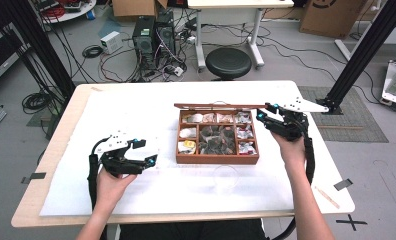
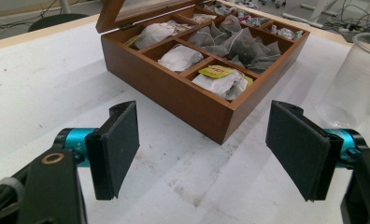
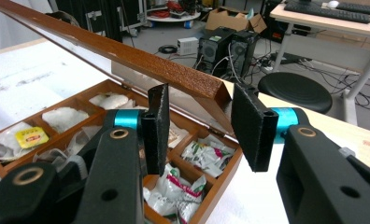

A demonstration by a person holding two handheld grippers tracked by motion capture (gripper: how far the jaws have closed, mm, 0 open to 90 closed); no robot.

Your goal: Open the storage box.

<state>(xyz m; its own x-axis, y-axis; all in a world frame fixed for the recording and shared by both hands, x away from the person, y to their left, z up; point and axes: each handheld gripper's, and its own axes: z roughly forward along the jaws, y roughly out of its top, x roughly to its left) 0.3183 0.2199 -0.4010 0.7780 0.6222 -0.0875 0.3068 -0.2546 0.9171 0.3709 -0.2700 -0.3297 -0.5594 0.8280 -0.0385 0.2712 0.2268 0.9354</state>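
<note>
My right claw (image 3: 197,128) sits at the far right corner of the box (image 1: 217,158), jaws apart with nothing between them, and the free corner of the lid (image 3: 127,53) hangs just ahead of the gap, a little above it. The lid's long edge runs across me, from that corner away to the left, propped up over the back row of compartments. So if the lid is what moves next, as I judge it, my right hand is the one placed for it: the corner lies straight in front of the jaws, close but not yet touching as far as I can tell. My left claw (image 2: 202,149) is open too, low over the desk (image 1: 136,107) near the box's front left corner, with a cup (image 2: 356,79) off to its right.
</note>
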